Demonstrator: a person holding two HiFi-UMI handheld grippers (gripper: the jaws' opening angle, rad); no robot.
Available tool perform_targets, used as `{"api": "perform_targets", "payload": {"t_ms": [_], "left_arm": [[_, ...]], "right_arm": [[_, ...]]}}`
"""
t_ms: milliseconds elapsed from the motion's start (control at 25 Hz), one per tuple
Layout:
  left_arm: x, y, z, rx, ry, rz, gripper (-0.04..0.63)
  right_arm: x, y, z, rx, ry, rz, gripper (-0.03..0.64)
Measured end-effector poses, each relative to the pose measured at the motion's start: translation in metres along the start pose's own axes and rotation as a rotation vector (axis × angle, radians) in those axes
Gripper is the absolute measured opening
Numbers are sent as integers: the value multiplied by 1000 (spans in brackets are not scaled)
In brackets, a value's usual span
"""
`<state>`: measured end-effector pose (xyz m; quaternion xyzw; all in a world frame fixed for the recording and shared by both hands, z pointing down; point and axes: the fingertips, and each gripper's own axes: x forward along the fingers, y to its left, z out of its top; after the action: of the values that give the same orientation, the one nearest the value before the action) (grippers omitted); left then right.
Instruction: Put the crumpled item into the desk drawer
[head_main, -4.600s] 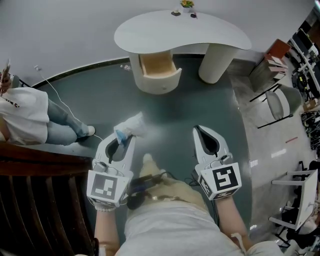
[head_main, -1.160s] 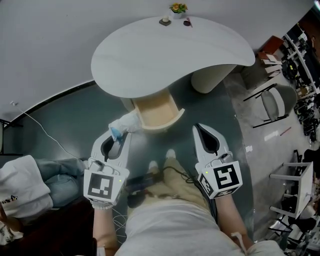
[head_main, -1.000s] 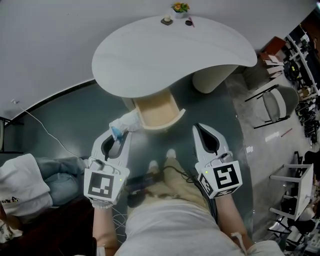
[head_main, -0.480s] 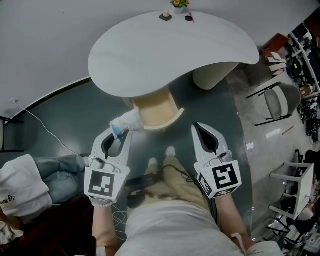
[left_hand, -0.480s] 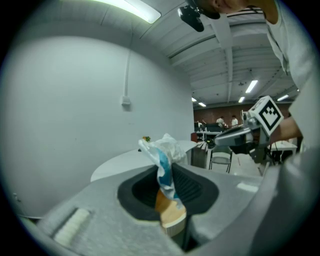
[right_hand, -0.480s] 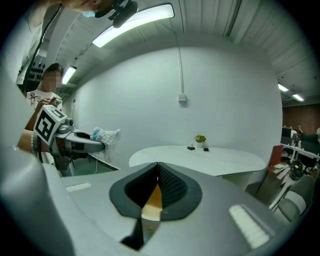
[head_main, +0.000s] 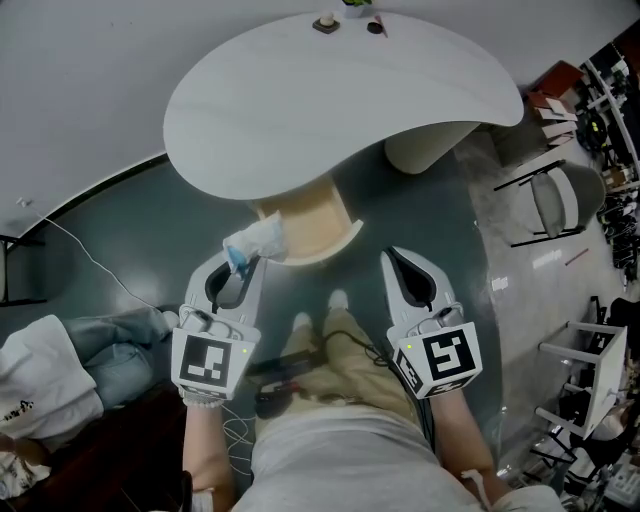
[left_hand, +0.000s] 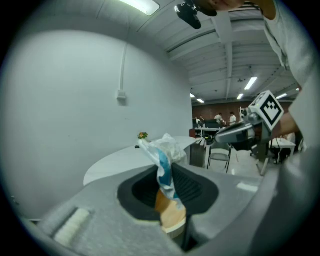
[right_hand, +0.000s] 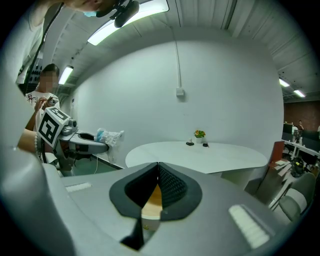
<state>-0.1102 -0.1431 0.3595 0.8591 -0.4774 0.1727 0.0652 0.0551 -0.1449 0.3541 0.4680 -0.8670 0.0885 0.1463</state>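
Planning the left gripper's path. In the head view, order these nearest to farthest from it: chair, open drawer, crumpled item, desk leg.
1. crumpled item, between the left gripper's jaws.
2. open drawer, just ahead, to its right.
3. desk leg, farther right.
4. chair, far right.

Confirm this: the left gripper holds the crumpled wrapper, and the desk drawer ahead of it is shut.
One thing is wrong: the drawer is open, pulled out from under the desk, as the head view shows. The left gripper does hold the crumpled wrapper.
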Motion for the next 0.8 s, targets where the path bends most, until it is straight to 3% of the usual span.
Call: {"api": "perform_targets", "payload": {"t_ms": [800], "left_arm": [[96, 6, -62, 46, 137, -37, 63]], "right_arm": [[57, -49, -24, 11, 68, 68, 5]]}}
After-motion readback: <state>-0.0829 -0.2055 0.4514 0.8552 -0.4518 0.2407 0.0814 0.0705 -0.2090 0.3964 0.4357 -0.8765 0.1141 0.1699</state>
